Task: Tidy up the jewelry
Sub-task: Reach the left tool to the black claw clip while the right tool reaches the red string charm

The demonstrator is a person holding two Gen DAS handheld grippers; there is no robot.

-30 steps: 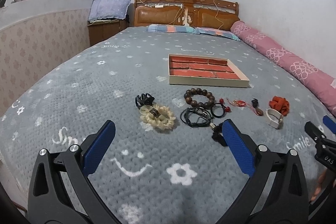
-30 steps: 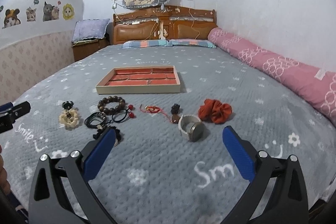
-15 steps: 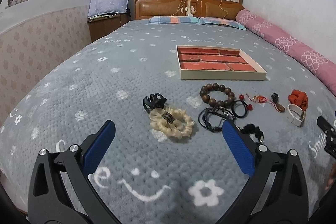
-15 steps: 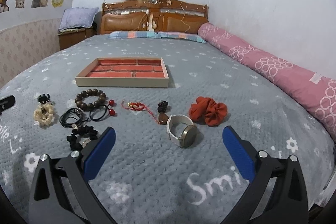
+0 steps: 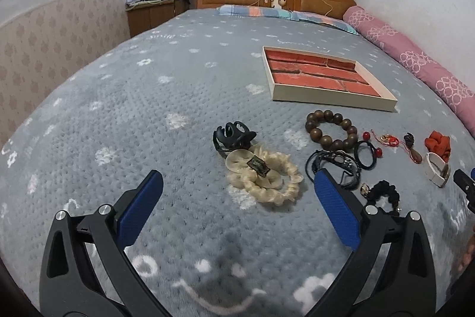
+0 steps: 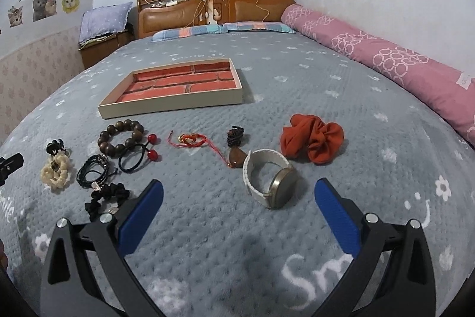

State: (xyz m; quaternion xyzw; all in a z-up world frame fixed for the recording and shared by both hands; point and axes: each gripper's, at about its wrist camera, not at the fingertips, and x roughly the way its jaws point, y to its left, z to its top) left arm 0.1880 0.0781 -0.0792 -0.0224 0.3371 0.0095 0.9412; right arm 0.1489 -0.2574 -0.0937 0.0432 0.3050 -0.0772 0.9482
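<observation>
A shallow tray (image 5: 332,101) with a red brick-pattern lining lies on the grey bed; it also shows in the right wrist view (image 6: 172,104). Before it lie a cream braided scrunchie (image 5: 264,177), a black claw clip (image 5: 233,134), a brown bead bracelet (image 5: 331,129), black cords (image 5: 332,164), a black scrunchie (image 5: 383,193), a white-strap watch (image 6: 270,180), an orange scrunchie (image 6: 311,140), a red cord bracelet (image 6: 190,138) and a black hair tie with red beads (image 6: 139,156). My left gripper (image 5: 237,192) is open, just short of the cream scrunchie. My right gripper (image 6: 237,198) is open, just short of the watch.
A pink rolled quilt (image 6: 386,61) lies along the bed's right side. Pillows (image 6: 222,28) and a wooden headboard (image 6: 213,5) are at the far end. A wooden nightstand (image 5: 154,14) stands at the left wall.
Both grippers have moved forward and lower toward the jewelry. The cream scrunchie and the watch now sit closer between their fingers. Nothing was picked up.
</observation>
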